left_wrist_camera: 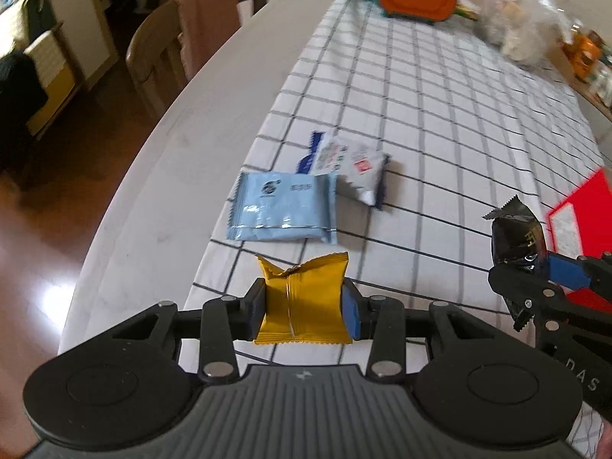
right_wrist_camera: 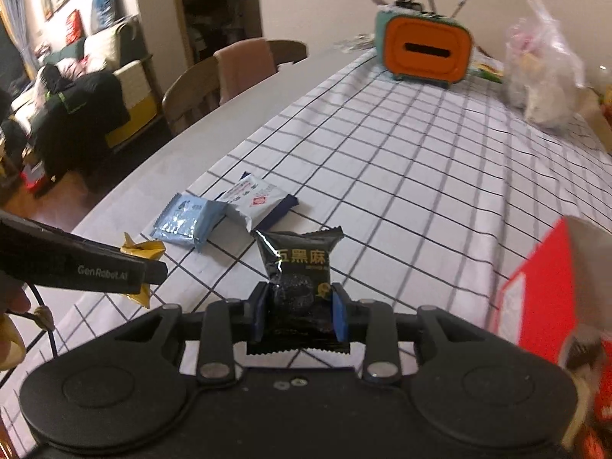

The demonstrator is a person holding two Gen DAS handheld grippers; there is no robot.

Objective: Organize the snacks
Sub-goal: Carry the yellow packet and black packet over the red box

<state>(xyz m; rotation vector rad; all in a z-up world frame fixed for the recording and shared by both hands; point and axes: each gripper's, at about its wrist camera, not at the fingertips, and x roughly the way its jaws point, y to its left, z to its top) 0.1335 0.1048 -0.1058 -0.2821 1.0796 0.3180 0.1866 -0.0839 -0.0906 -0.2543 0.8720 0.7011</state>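
I'm clamping the left gripper (left_wrist_camera: 302,308) on the yellow packet (left_wrist_camera: 302,298). My right gripper (right_wrist_camera: 298,315) is squeezing the black packet (right_wrist_camera: 300,267).

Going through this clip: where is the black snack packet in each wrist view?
Left wrist view: black snack packet at the right edge, pinched by the right hand-held gripper.
Right wrist view: lower centre, between that gripper's pads.
Shared landmark: light blue packet lying on the checked tablecloth.
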